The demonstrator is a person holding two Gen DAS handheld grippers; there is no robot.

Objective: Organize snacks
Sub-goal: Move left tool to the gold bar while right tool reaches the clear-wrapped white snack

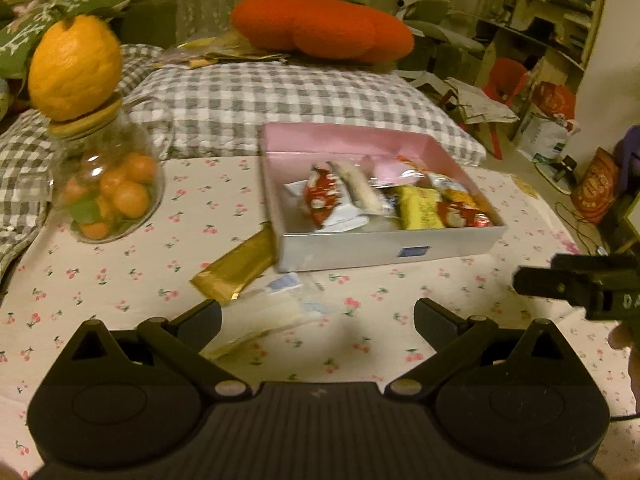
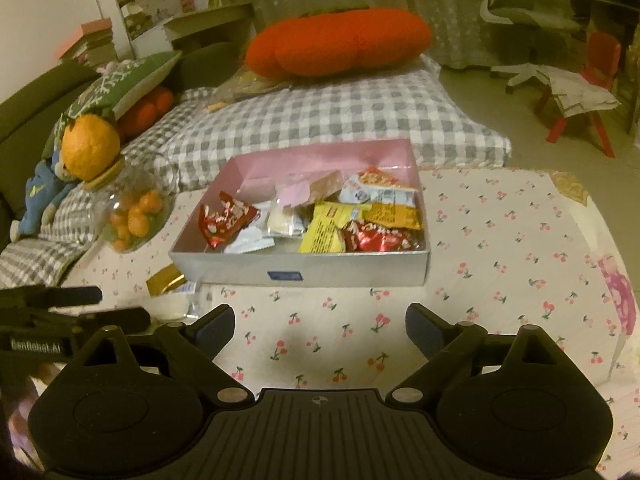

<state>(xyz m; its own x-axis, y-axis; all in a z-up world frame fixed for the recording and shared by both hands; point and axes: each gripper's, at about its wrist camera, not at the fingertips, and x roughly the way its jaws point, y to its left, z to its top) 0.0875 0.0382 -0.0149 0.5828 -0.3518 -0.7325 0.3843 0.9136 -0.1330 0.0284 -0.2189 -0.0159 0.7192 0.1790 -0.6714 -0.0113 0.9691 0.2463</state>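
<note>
A shallow box (image 1: 384, 250) with a pink inside and grey walls sits on the cherry-print cloth, holding several wrapped snacks in red, yellow and white; the same box (image 2: 304, 266) shows in the right wrist view. Outside it, at its front left corner, lie a gold packet (image 1: 236, 266) and a clear-wrapped pale snack (image 1: 276, 308). My left gripper (image 1: 318, 322) hovers open just before that clear snack, nothing between its fingers. My right gripper (image 2: 320, 330) is open over bare cloth in front of the box, empty. The gold packet (image 2: 164, 280) also peeks out left of the box.
A glass jar (image 1: 108, 188) of small oranges with a big orange on its lid stands left of the box. Checked cushions (image 1: 288, 108) and a red plush pillow (image 1: 320, 24) lie behind. The right gripper's fingers (image 1: 576, 284) enter the left view at right. Chairs and clutter fill the floor beyond.
</note>
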